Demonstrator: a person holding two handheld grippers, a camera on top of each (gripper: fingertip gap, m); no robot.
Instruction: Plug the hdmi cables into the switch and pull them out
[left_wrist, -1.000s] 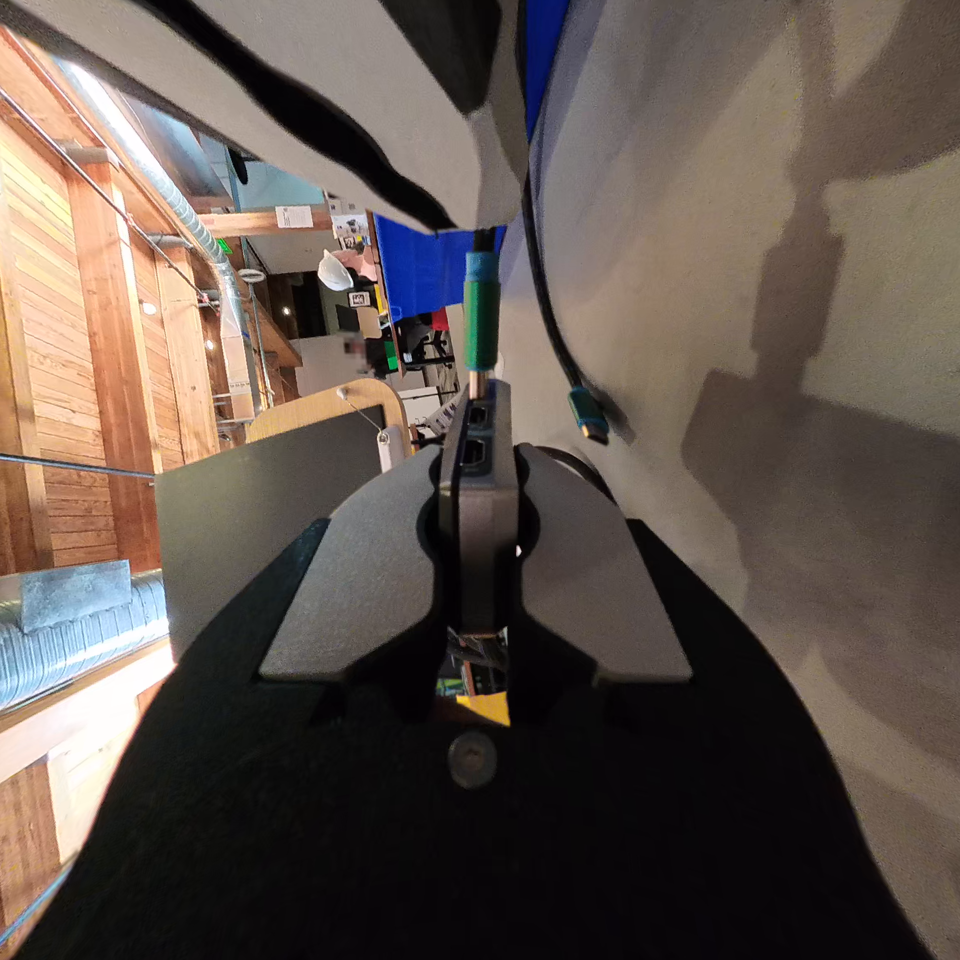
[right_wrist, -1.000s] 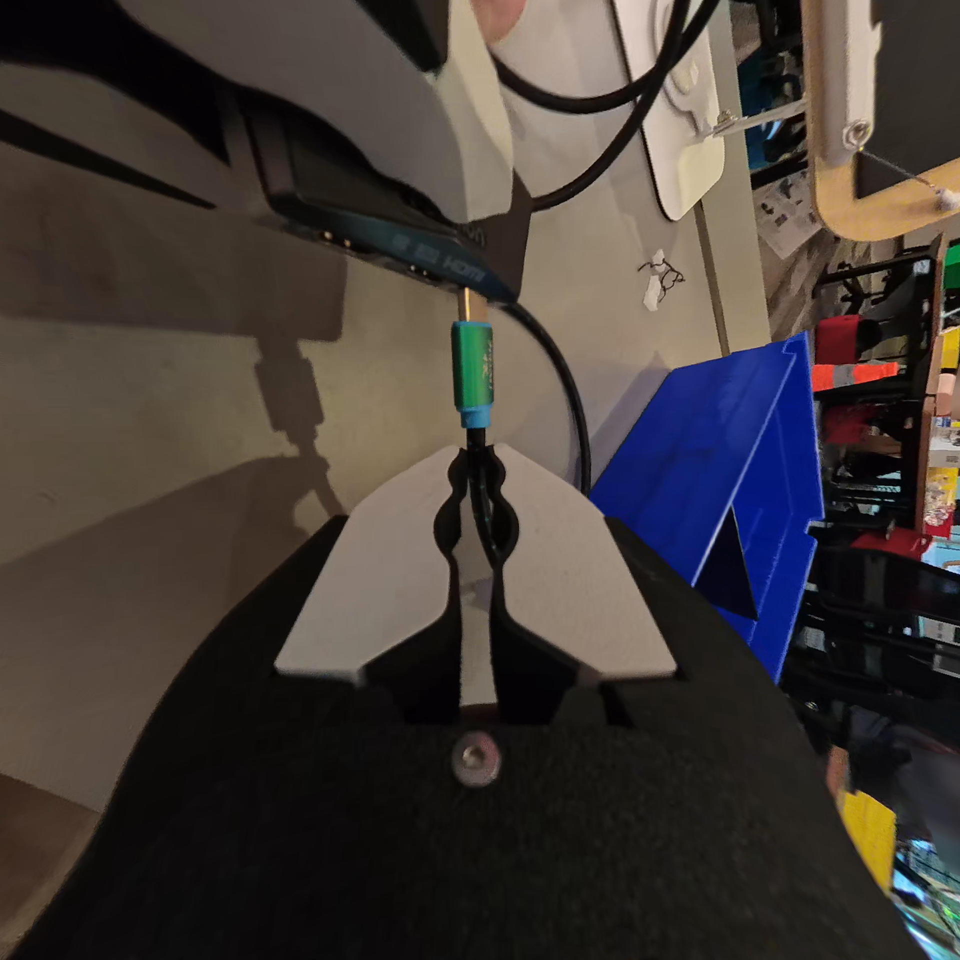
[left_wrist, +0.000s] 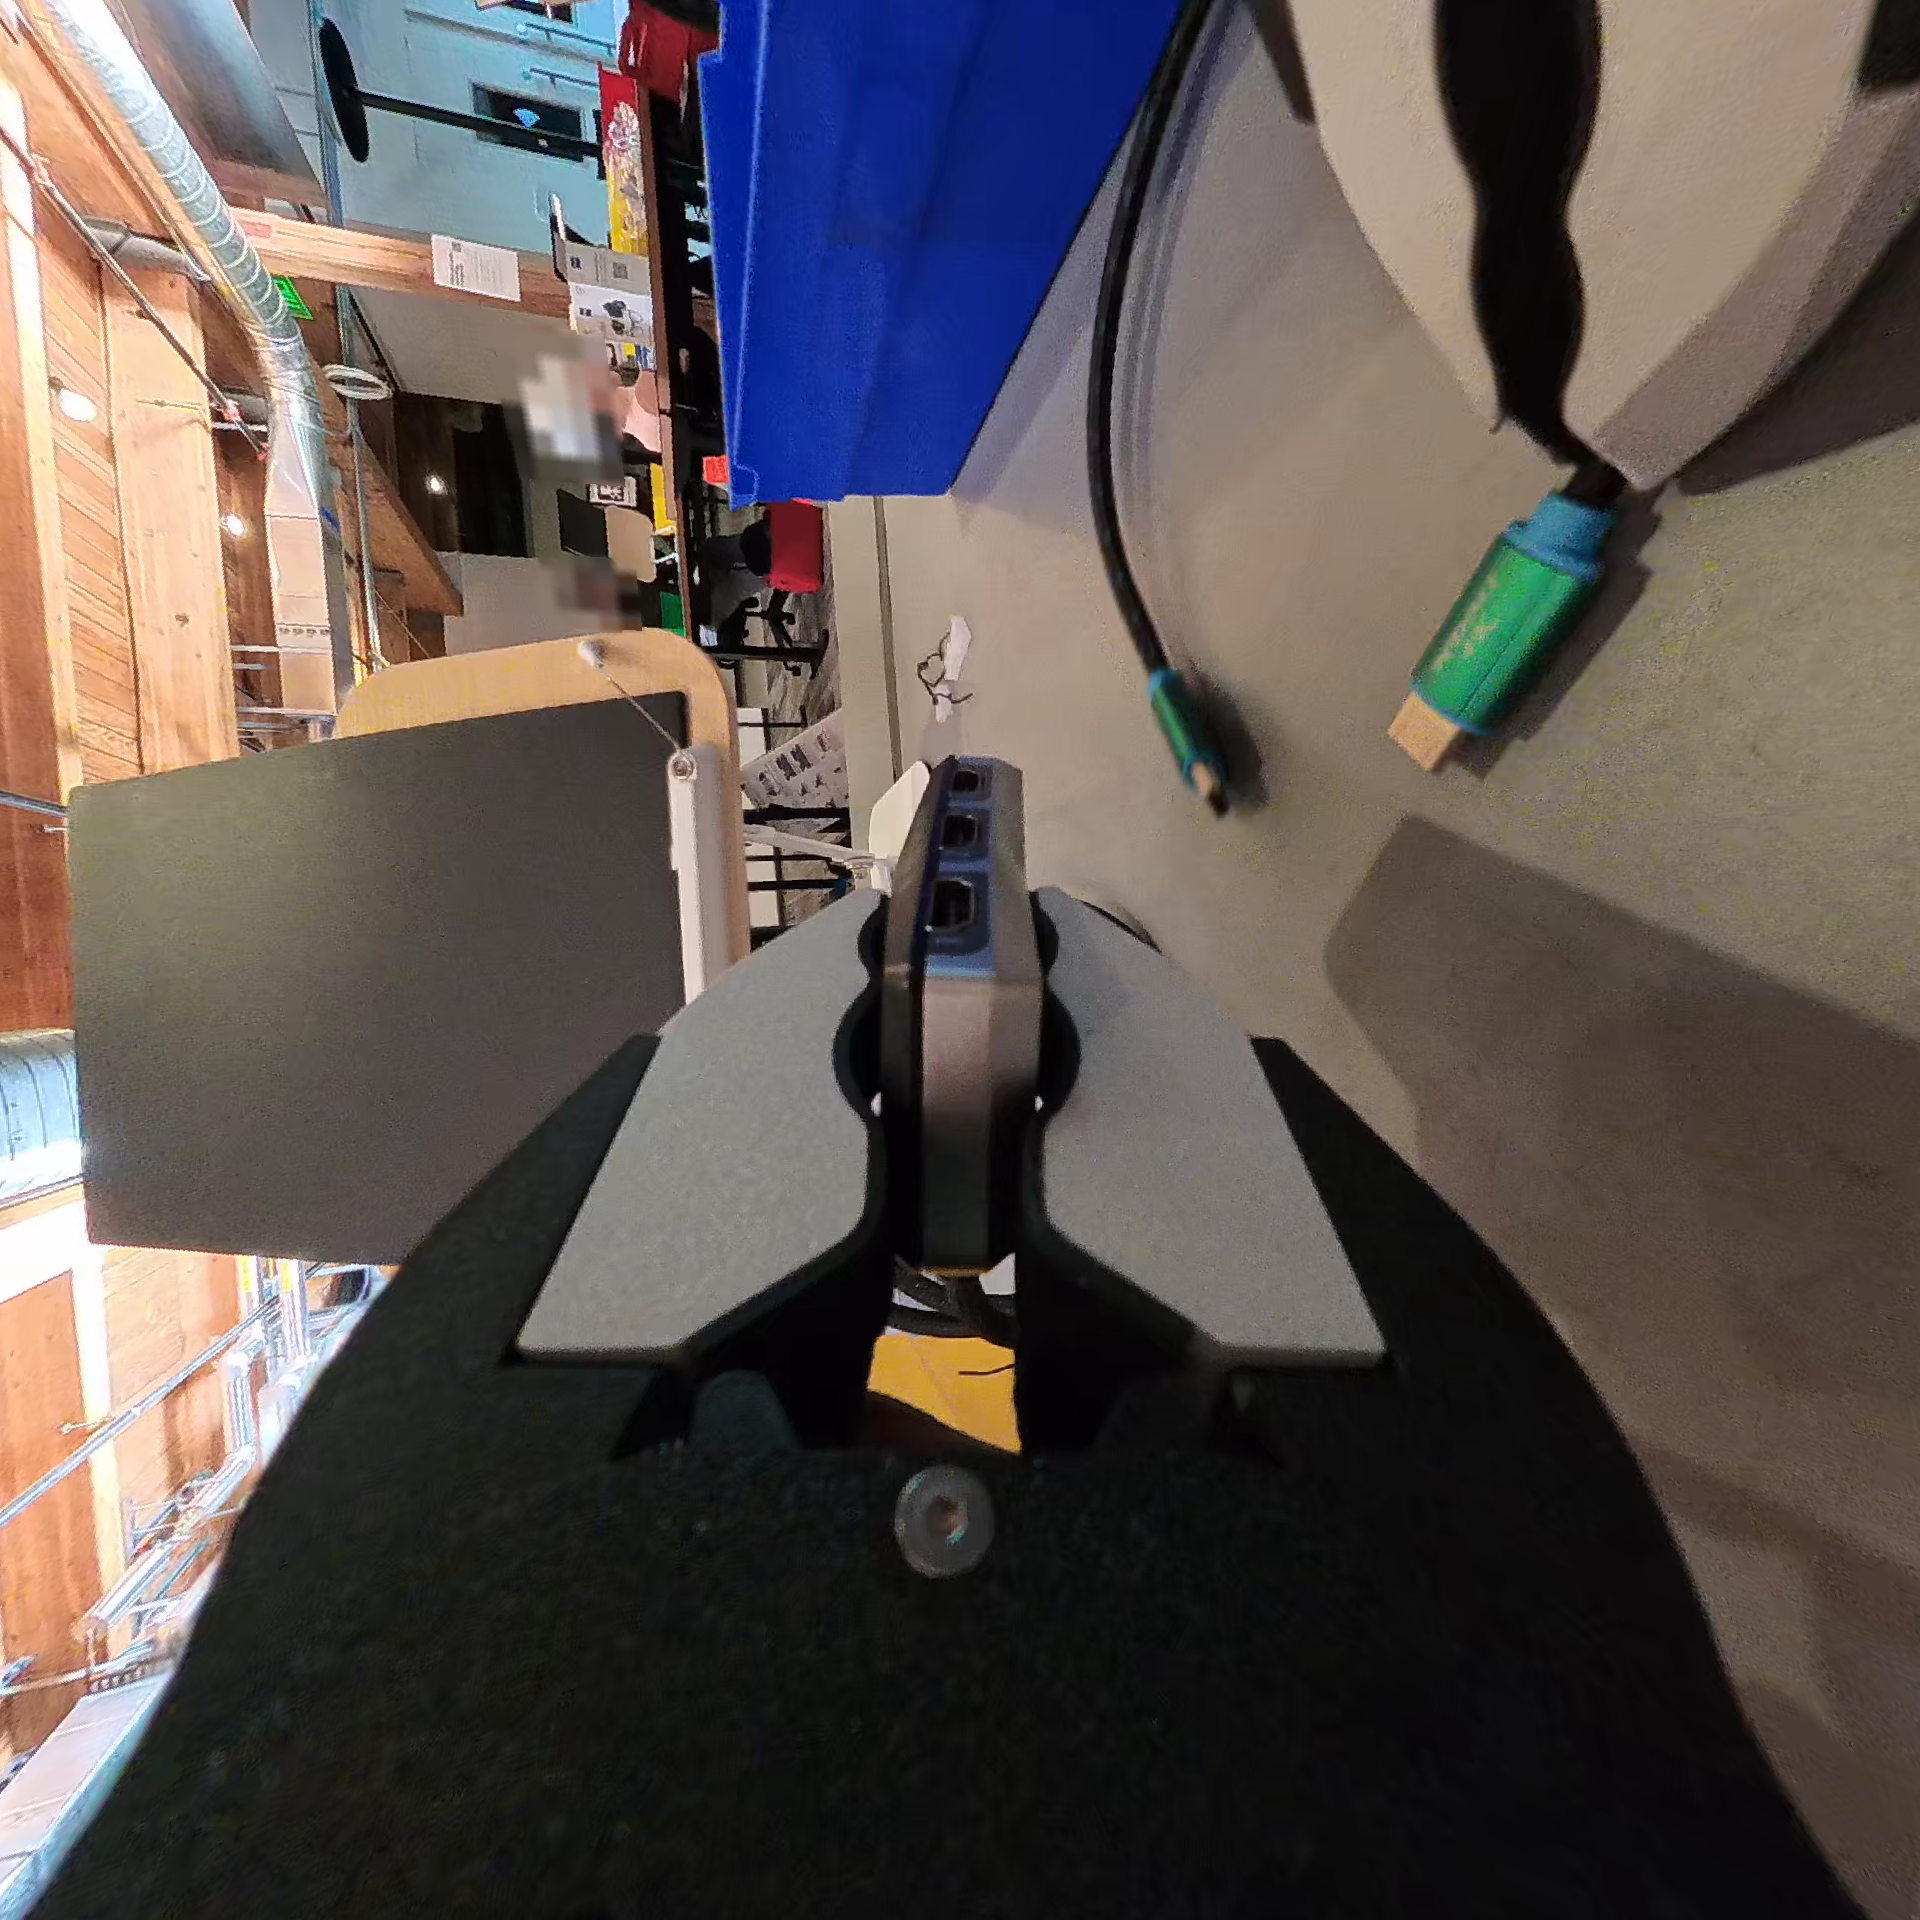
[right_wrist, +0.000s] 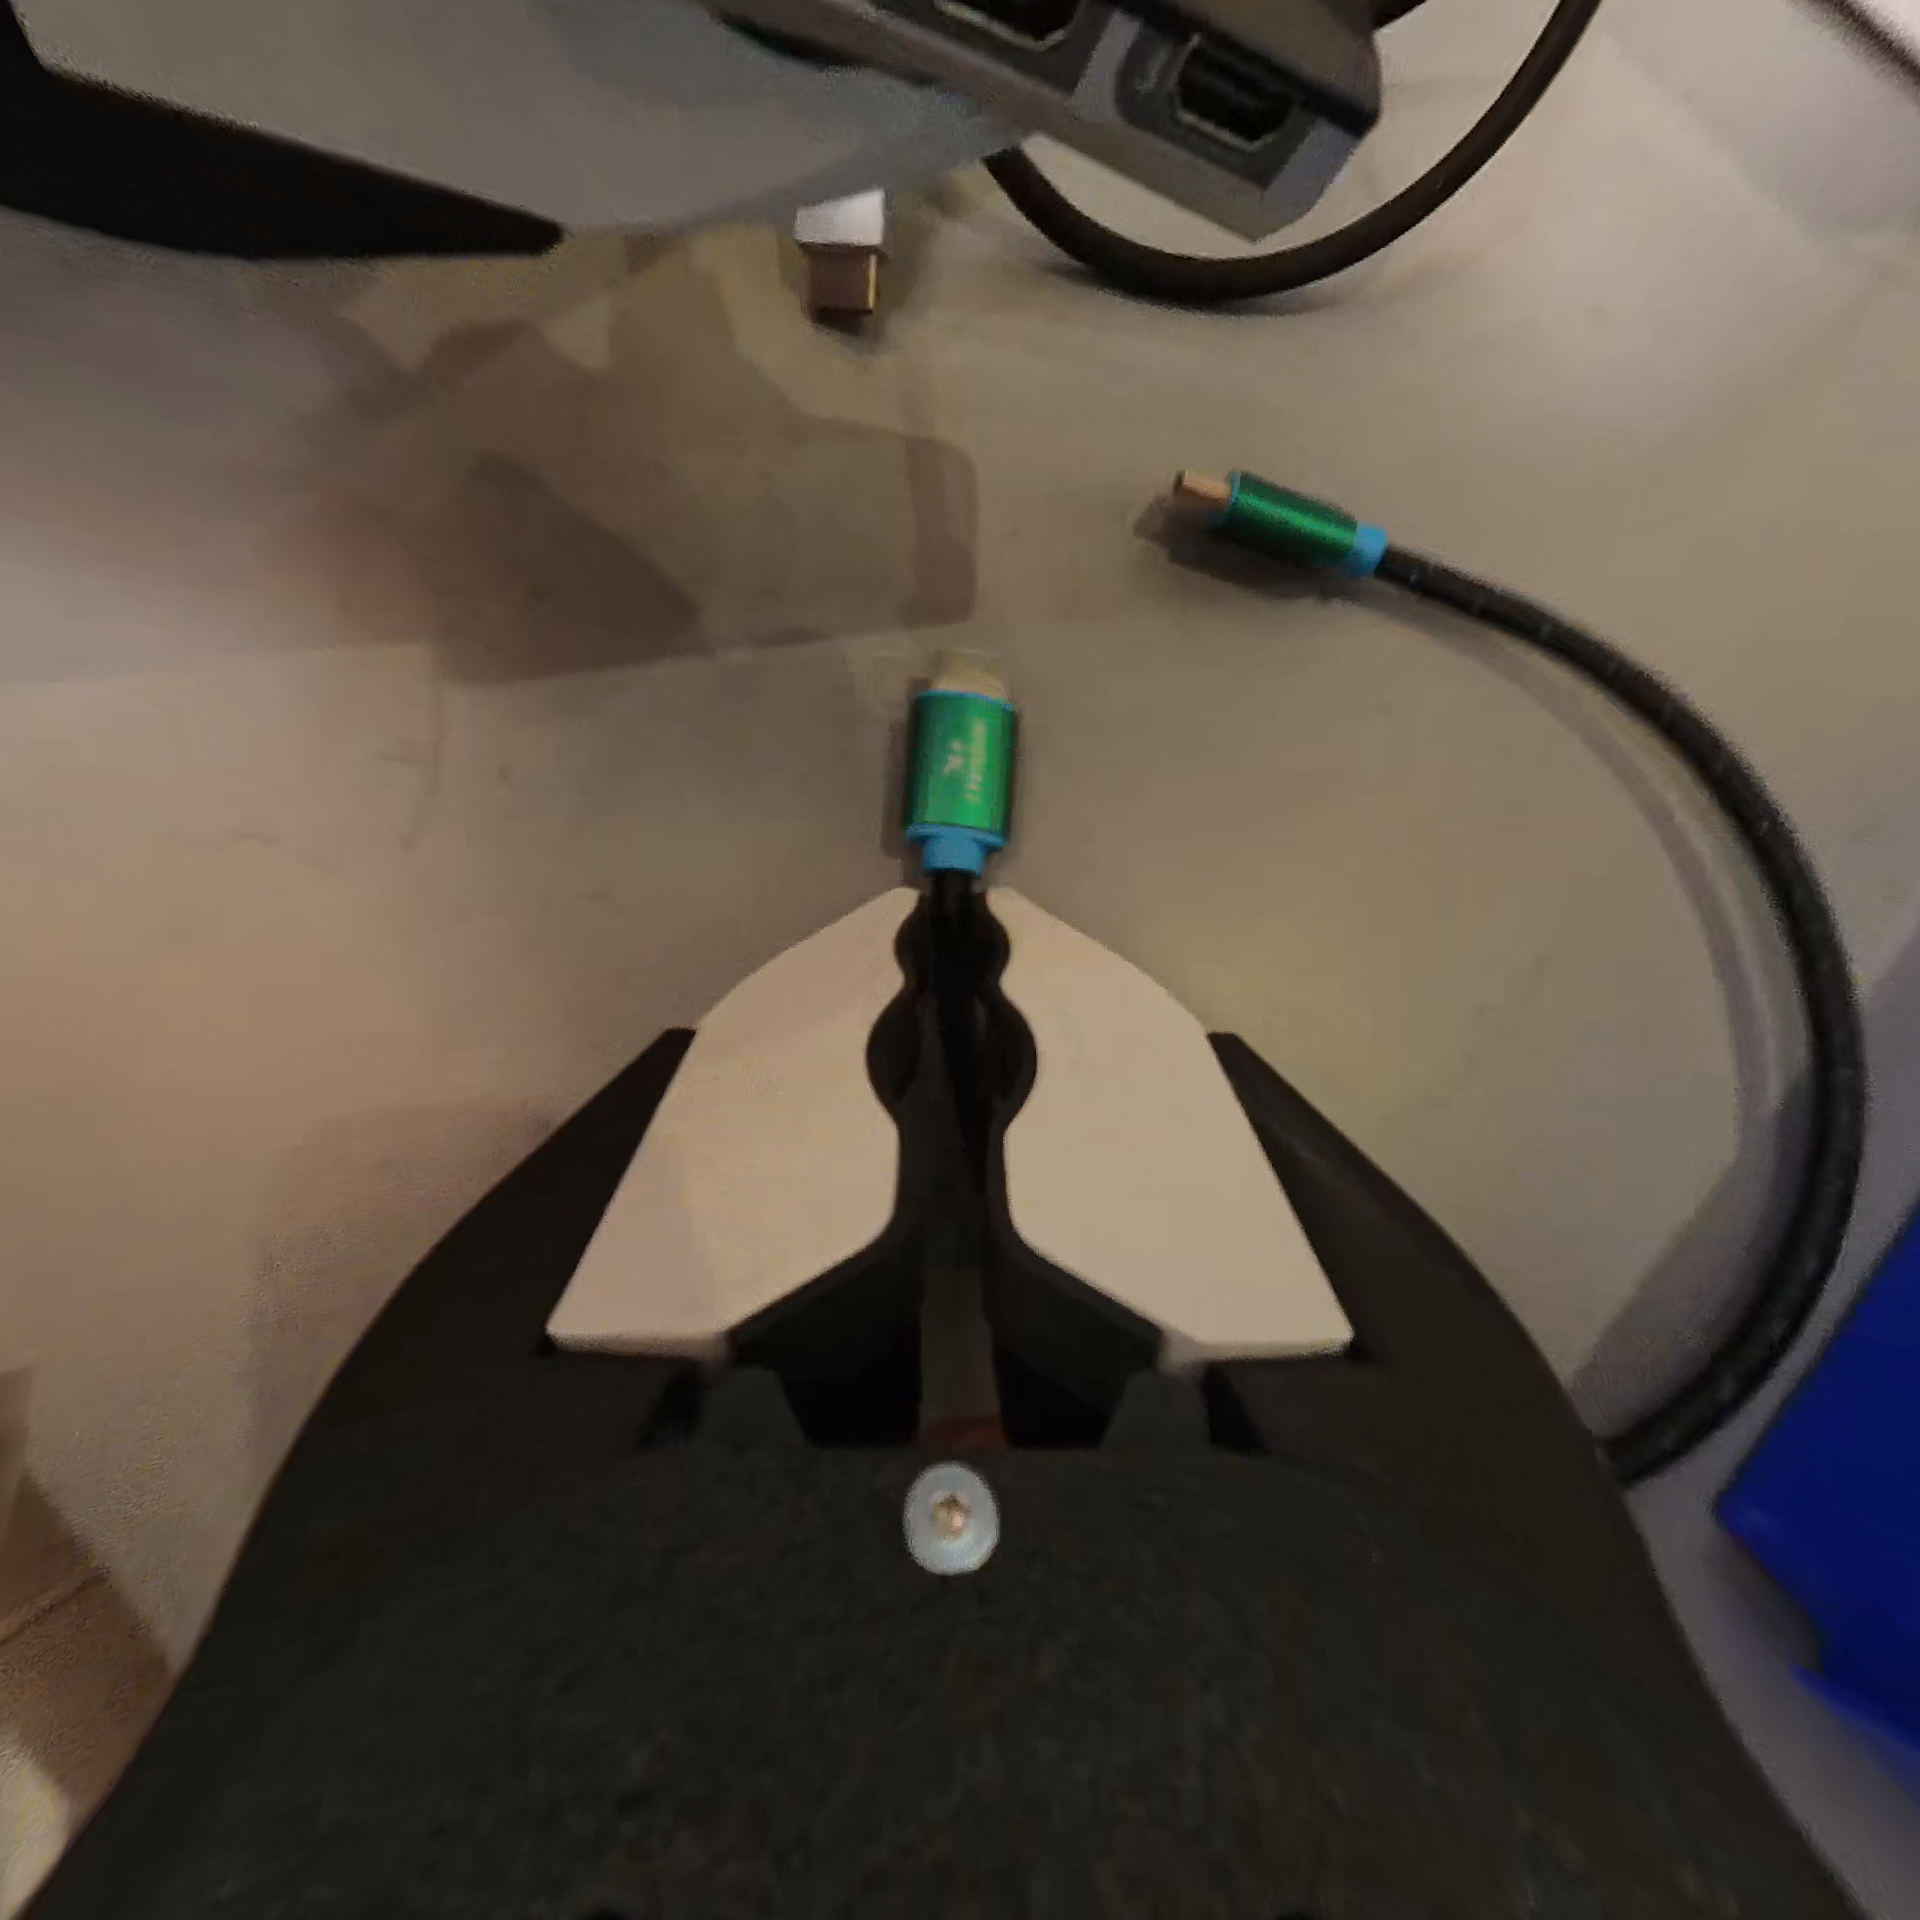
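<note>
Plug held clear of the switch, cable pinched just behind it

The green HDMI plug (right_wrist: 960, 769) is carried above the worktop (right_wrist: 312, 831), its long axis in line with the right claw (right_wrist: 951, 899), gold tip pointing away towards the switch (left_wrist: 961, 997). The plug is judged light and rigid, its braided cable stiff yet springy (a hold on the shell would steer better). The switch is clamped edgewise in the left claw (left_wrist: 956, 1039), ports outward. A second plug (right_wrist: 1288, 530) lies loose.
</note>
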